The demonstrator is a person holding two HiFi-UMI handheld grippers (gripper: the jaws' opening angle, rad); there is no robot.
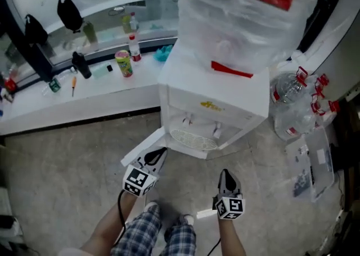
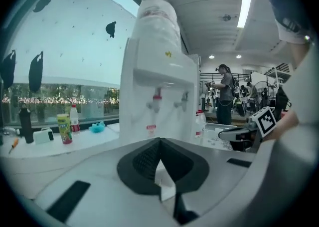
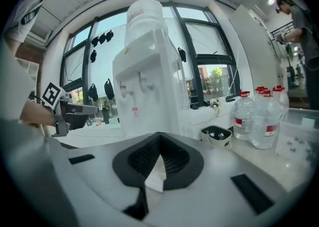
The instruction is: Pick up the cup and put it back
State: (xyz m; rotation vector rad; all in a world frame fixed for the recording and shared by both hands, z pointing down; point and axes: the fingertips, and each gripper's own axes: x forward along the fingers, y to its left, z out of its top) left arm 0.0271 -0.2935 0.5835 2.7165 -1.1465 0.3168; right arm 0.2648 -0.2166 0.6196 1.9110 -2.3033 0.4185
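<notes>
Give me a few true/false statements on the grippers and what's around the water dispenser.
1. The left gripper and right gripper both have fingers shut on nothing. True.
2. The water dispenser has no bottle on top. False: a large bottle with a red label sits on it.
3. A green container stands on the window ledge. True.
4. The spare water bottles stand left of the dispenser in the head view. False: they stand at its right.
</notes>
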